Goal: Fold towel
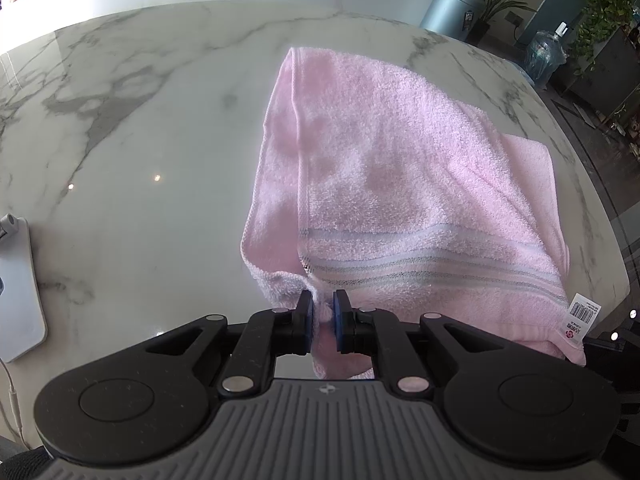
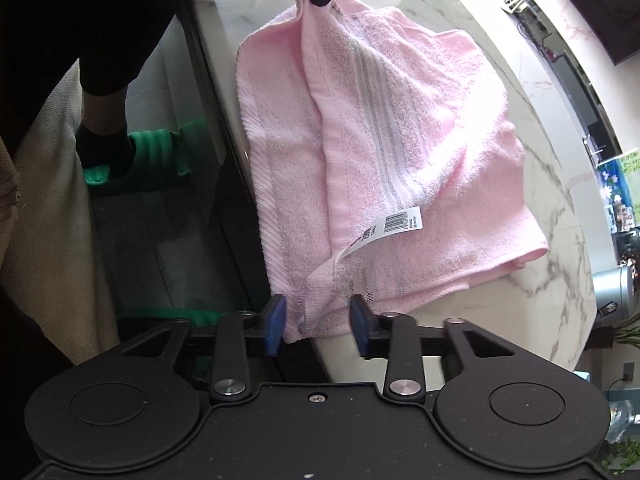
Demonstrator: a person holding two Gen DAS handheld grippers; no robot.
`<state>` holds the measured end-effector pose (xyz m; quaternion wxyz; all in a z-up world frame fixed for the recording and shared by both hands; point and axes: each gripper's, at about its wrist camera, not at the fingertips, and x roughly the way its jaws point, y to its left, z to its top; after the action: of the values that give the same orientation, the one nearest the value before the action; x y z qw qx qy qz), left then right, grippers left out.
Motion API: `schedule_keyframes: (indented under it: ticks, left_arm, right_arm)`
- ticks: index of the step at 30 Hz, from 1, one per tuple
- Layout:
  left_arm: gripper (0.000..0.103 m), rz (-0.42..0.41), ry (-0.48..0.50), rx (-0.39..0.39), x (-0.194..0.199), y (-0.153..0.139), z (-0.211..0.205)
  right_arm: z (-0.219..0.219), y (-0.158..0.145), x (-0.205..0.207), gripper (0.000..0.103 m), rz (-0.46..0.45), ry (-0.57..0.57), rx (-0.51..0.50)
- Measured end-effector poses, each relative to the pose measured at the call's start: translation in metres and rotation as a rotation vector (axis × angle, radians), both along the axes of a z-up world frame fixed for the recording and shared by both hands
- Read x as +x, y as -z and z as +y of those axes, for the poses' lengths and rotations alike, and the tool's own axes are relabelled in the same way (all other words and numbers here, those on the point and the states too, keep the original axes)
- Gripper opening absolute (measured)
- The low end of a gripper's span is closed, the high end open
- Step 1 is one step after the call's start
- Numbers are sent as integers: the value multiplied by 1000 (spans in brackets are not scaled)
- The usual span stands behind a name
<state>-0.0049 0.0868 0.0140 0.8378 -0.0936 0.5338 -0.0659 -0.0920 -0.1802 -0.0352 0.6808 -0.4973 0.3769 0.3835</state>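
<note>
A marble tabletop (image 1: 140, 128) carries a pink towel (image 1: 400, 168) filling the centre and right of the left wrist view, its near corner pinched tight in the left gripper (image 1: 323, 316) fingers, while the right gripper (image 2: 318, 320) fingers stand apart around another corner at lower centre, not pressing it.

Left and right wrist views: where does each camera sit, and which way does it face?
Left wrist: behind the left claw, angled down across the marble table at the pink towel, whose corner the claw pinches.
Right wrist: behind the right claw, looking down along the table edge; towel corner between its jaws, the person's green slipper at left.
Shared: towel, barcode tag, table.
</note>
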Motion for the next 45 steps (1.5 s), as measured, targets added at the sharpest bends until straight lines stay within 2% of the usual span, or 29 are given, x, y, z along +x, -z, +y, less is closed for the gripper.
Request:
schedule_keyframes:
  ticks: [3,6,9,11,13,15,18,21,26,30,34,42,45]
  left_arm:
    - [9,-1,-4,-5,1,0,1]
    - [9,-3,-7,-4,1,0,1]
    - [9,-5,-7,-3,1,0,1]
    - [9,-6,-7,-2,1,0,1]
    - [9,-7,-9,-6,2,0,1]
    - [9,-9,-9,-9,1,-1,2]
    - [9,-10,-9,-10,0,-1,3]
    - [9,-12,-10,-12,0,-2,3]
    - [9,-14,-11,-10,0,-2,2]
    - [9,-13,-17,-14,0,-2,3]
    - [9,-13,-24,-18,1,-2,3]
    - [9,-12,-36,-32,1,0,5]
    - [9,-20,-43,-64,2,0,7]
  right_arm:
    - [-3,-9,3,6,6,15,25]
    - [-4,-30,1,6,17,16,43]
    - [-4,-59,-7,6,32,-9,79]
    - [-1,-65,-12,6,45,-36,78]
    - [5,-51,-17,6,36,-61,27]
    - [11,-26,-19,6,31,-78,-26]
    - [15,0,-17,6,30,-62,-46]
    - [16,11,-12,6,40,-36,-56]
    - [13,15,-5,7,60,-15,-37]
    - [11,10,5,6,81,64,2]
    - [8,7,15,6,95,90,7]
    - [8,5,54,6,2,153,-20]
    - [7,7,74,6,-28,178,-44]
